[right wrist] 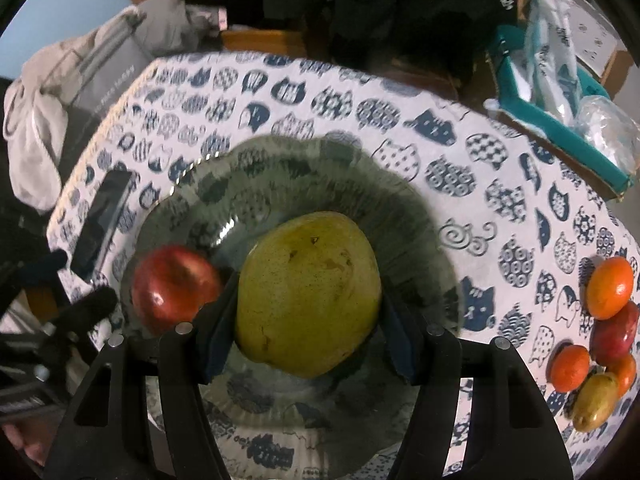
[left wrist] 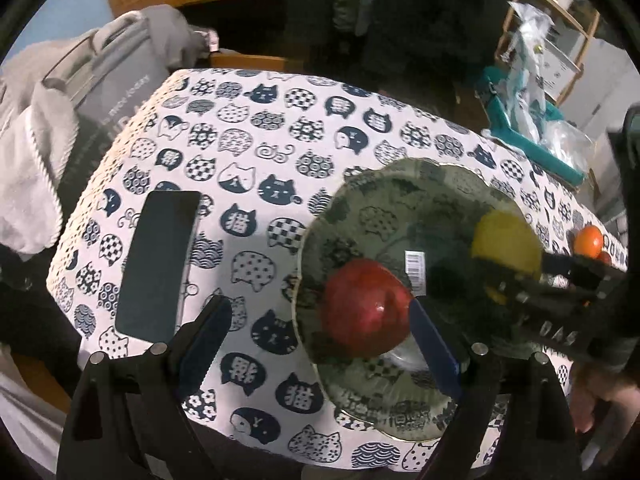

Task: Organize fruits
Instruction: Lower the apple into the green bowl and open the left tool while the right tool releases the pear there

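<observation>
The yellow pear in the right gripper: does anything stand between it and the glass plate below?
Nothing visible does. The yellow pear sits over bare glass plate; the red apple lies beside it, to the left.

Left wrist: right tongs [left wrist: 496, 280] cover the lower half of the pear [left wrist: 506, 242]; glass plate [left wrist: 400, 300] motion-blurred. Right wrist: fruit pile [right wrist: 600, 332] at counter's [right wrist: 460, 152] right edge overlaps, the smallest orange piece mostly hidden; dark phone-like slab [right wrist: 102, 222] too blurred to identify.
</observation>
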The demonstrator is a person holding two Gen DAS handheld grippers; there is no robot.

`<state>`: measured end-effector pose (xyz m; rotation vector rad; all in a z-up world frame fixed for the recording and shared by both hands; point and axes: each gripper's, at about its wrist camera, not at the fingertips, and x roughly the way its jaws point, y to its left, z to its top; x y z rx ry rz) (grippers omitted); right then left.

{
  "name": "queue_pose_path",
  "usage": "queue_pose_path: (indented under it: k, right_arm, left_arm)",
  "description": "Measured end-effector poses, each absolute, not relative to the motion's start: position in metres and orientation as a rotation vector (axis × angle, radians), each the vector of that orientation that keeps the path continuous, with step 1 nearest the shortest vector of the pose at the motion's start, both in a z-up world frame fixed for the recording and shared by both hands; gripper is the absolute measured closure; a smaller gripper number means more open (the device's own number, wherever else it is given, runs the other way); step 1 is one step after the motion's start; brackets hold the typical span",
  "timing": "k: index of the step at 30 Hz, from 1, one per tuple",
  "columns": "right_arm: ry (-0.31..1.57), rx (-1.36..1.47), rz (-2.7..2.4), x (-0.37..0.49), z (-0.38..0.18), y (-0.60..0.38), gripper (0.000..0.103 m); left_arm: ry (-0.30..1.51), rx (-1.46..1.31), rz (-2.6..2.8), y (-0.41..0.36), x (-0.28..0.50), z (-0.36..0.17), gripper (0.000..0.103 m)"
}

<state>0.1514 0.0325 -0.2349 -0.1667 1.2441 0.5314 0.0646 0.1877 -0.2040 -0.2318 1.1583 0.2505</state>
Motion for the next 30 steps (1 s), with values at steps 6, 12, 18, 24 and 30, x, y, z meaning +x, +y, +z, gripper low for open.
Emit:
queue_pose_path:
  k: [6, 12, 18, 24, 30]
  right_arm:
    - [1.27, -0.202, 0.546, 0.147, -0.245, 0.045, 0.038]
    - [1.288, -0.195, 0.564, 0.148, -0.25, 0.052, 0.034]
    - [1.233, -0.156, 0.575, 0.15, -0.23, 0.054, 0.032]
    - [1.163, -0.113, 0.536, 0.152, -0.201, 0.039, 0.032]
    - [1.048, -0.133, 0.494, 0.145, -0.16, 0.021, 0.032]
  left_arm:
    - [1.168, -0.29, 0.254, 0.198, 0.061, -0.205, 0.012]
    - [1.159, -0.303, 0.27, 0.204, 0.057, -0.203, 0.012]
    - [1.152, -0.31, 0.278, 0.208, 0.055, -0.2, 0.012]
    - [1.12, -0.287, 0.268, 0.199, 0.054, -0.187, 0.012]
    - [1.072, -0.26, 0.238, 0.185, 0.053, -0.167, 0.012]
